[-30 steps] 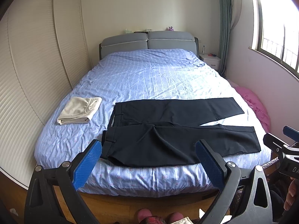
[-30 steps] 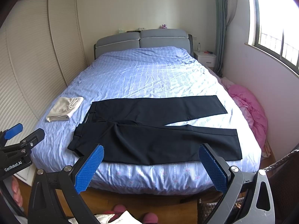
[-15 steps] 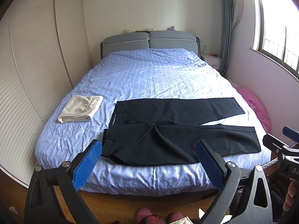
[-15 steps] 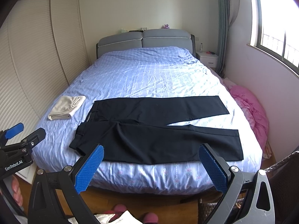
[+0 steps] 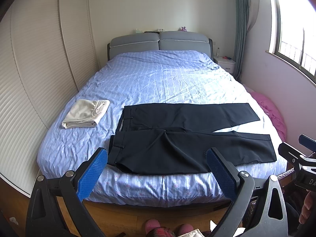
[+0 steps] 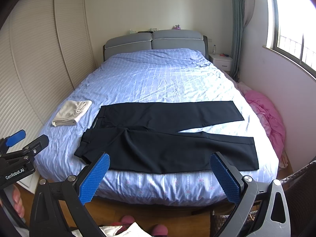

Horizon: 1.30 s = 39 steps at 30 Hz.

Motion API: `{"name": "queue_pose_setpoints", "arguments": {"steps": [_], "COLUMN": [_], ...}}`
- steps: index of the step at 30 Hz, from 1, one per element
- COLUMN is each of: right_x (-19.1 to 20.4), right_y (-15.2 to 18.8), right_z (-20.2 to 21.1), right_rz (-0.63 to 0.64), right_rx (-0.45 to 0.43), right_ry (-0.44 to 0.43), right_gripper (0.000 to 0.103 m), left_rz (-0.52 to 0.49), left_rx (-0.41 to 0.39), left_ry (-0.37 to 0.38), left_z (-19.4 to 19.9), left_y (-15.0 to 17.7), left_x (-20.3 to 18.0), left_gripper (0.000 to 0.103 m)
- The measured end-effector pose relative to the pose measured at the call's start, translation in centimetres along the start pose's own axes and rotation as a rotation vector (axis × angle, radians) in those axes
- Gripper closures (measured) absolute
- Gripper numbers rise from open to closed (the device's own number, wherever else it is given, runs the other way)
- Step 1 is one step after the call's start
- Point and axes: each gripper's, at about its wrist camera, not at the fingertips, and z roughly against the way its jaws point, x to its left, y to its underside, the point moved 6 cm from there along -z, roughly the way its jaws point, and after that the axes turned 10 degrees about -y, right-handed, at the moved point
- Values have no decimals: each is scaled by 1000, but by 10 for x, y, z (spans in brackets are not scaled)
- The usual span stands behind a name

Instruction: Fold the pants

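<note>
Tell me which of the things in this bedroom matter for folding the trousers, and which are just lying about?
Part of the job:
- black pants, spread flat near the foot of the bed
- left gripper, fingers apart, empty
- right gripper, fingers apart, empty

Just lying about:
- folded cream garment, left of the pants
- pink bedding beside the bed
- white nightstand

Reading "GenRobot.AI" in white along the black body of the left tongs (image 6: 20, 148) at the left edge of the right wrist view, and showing only a cut-off white "DA" on the right tongs (image 5: 300, 154) in the left wrist view.
</note>
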Motion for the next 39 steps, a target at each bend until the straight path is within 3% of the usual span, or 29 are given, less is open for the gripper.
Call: {"name": "queue_pose_setpoints", "arguments": {"steps": [30,39], "right_x": [-5,-19], "right_y": [0,17], "right_z": [-18,-66], "right_rz": [-17,-53], "right_rx": [41,150], "right_ry": [-17,-20], "right_gripper": [0,1], "left_rz": [-3,-21], "left_rx": [35,102], "left_ry": [-5,-108], "left_z": [-16,-62], "left_y": [1,18], "left_x": [-7,15], "left_gripper": [0,0]}}
